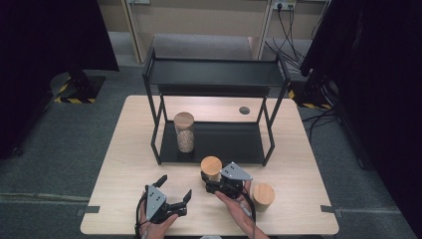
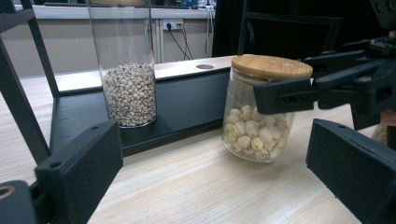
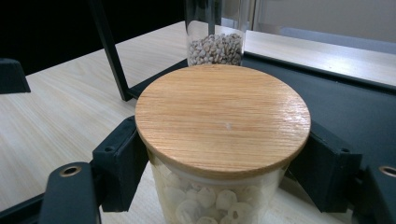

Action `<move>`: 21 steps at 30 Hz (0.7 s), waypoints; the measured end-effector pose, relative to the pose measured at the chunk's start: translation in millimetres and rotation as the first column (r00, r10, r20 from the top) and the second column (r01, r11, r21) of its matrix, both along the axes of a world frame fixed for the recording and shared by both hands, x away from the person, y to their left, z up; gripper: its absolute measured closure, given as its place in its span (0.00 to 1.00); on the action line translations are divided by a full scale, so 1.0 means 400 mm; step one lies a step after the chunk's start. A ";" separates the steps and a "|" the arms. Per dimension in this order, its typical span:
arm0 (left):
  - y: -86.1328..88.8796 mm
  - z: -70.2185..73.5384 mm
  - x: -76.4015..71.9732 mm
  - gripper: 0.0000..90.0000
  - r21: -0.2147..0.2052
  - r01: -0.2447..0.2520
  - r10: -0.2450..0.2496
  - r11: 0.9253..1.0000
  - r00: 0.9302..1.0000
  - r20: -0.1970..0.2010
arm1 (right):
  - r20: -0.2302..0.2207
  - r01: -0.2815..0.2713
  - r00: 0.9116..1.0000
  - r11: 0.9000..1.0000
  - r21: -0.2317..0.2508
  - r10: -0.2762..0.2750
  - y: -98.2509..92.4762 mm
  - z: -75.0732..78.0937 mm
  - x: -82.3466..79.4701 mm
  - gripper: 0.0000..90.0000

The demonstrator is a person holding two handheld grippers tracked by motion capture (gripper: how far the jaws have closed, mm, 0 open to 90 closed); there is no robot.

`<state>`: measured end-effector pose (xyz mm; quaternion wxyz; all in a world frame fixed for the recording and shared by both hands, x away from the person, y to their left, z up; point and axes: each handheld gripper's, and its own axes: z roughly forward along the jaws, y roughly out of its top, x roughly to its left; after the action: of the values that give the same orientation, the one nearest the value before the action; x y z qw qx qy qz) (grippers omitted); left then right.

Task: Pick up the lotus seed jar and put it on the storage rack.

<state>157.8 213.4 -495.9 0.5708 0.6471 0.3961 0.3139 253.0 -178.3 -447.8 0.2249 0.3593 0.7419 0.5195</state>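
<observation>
A short glass jar with a round wooden lid holds pale round seeds. It is at the table's front, just before the black rack. My right gripper is shut on it, one pad on each side of the glass right under the lid. Seen from the left gripper view, the right gripper's finger crosses the jar, which leans slightly. My left gripper stands open to the jar's left, over bare table, with nothing between its fingers.
A tall glass jar of small grains stands on the lower shelf of the black two-level rack, at its left. Another wooden-lidded jar sits on the table to the right of my right hand. A round hole lies behind the rack.
</observation>
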 end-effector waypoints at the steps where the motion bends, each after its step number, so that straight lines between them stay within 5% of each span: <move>1: 0.000 0.000 0.000 0.04 -0.001 0.000 0.000 1.000 1.000 0.000 | 0.000 0.001 1.000 1.000 0.001 -0.001 0.000 0.002 0.001 0.28; 21: 0.000 -0.001 0.000 0.04 -0.002 -0.001 0.000 1.000 1.000 -0.001 | 0.011 0.051 0.999 0.999 0.009 -0.051 0.018 0.065 0.040 0.28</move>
<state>157.8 213.2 -496.2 0.5713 0.6465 0.3969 0.3132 269.1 -171.3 -422.0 0.2408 0.3761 0.7288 0.5191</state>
